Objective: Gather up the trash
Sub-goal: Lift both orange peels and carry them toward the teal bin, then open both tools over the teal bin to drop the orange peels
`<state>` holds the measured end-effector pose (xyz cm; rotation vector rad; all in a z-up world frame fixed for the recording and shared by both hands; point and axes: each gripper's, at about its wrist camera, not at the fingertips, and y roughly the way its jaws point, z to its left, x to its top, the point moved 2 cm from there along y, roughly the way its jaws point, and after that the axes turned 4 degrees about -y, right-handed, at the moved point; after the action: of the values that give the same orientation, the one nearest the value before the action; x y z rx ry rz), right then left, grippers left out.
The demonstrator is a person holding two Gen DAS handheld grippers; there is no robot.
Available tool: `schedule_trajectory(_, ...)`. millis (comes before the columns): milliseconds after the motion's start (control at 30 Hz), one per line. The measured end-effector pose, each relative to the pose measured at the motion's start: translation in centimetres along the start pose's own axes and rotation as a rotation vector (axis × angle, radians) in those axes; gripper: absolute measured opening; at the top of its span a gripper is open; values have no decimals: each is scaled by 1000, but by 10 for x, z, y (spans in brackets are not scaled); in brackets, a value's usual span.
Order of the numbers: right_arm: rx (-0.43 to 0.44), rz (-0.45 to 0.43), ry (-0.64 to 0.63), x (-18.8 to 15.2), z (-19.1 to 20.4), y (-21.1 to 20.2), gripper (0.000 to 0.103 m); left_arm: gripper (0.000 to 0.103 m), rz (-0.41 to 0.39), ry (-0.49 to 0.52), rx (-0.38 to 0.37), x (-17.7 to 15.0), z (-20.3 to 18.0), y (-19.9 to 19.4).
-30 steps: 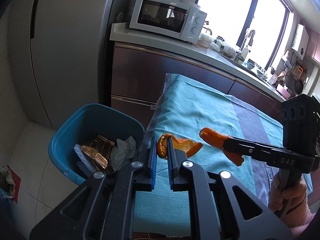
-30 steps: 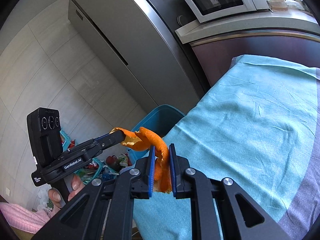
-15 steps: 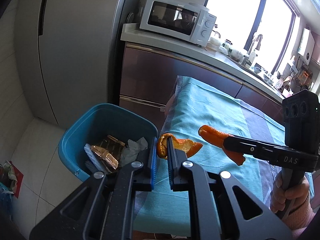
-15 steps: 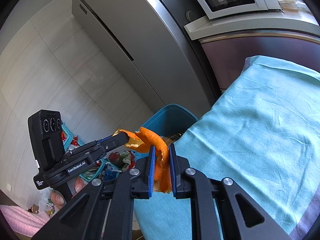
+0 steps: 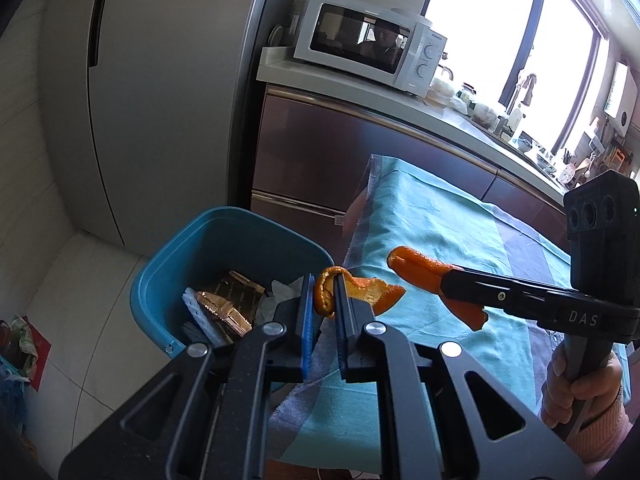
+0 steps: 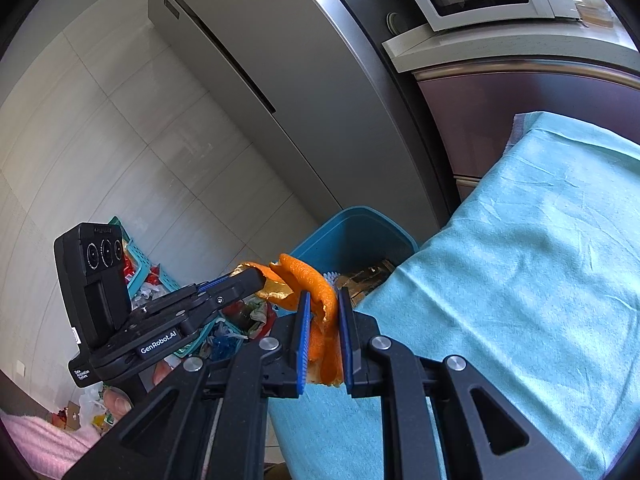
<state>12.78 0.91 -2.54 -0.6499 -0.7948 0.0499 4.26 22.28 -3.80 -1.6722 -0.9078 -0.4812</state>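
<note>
- Beside the blue trash bin point(image 5: 240, 240), the left gripper point(image 5: 324, 300) is clamped on a curled orange peel point(image 5: 360, 290).
- Over the teal tablecloth's point(image 6: 520, 260) edge, the right gripper point(image 6: 323, 320) pinches another orange peel strip point(image 6: 316, 284).

Bin point(image 5: 152, 292) mouth open above; table edge point(image 5: 360, 236) flanks it.

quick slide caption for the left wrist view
Both grippers, left and right, carry orange peel pieces toward the blue bin.

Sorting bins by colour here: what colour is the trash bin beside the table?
Teal blue bin, clearest in the left wrist view.
</note>
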Motion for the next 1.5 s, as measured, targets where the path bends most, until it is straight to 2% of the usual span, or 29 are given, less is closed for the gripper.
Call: schedule_trajectory(1500, 34, 64, -1, 12, 0, 36, 12, 10, 10, -49, 60, 5, 26, 19)
